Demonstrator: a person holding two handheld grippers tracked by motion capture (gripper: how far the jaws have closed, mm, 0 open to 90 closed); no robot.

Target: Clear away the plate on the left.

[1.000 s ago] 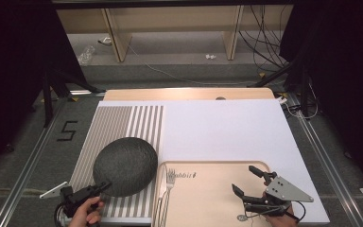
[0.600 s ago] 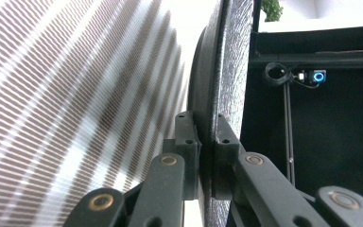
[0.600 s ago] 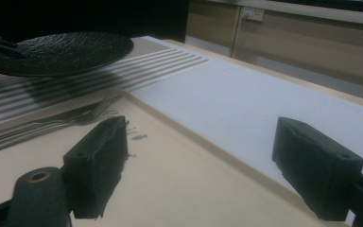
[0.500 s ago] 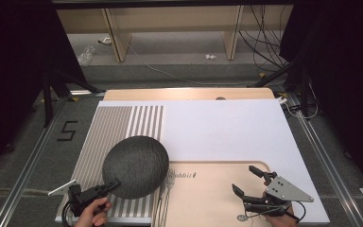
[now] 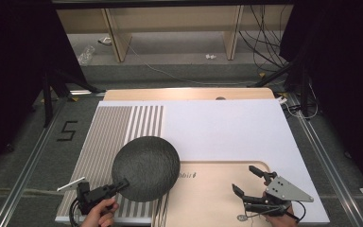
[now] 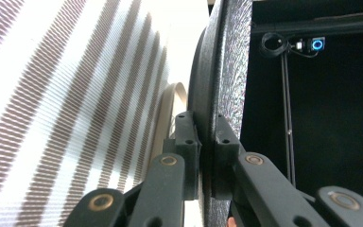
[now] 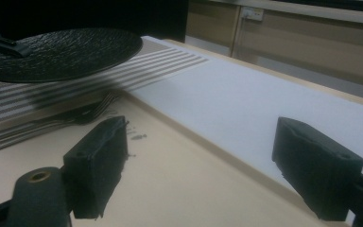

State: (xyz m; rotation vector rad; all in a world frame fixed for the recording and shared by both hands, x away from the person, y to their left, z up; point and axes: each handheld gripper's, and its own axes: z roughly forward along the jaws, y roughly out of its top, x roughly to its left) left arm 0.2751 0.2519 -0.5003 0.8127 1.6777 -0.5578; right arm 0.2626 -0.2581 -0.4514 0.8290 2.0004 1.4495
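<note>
Plate (image 5: 146, 168), round, black, rough-textured surface

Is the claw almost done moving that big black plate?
Partway, it seems. Done: the left claw is clamped on the rim of the black plate and has it lifted off the table, above the striped mat. In hand: carrying it near the wooden tray, above the forks. Left: setting it down; where is not clear. The right claw waits open over the tray.
</note>
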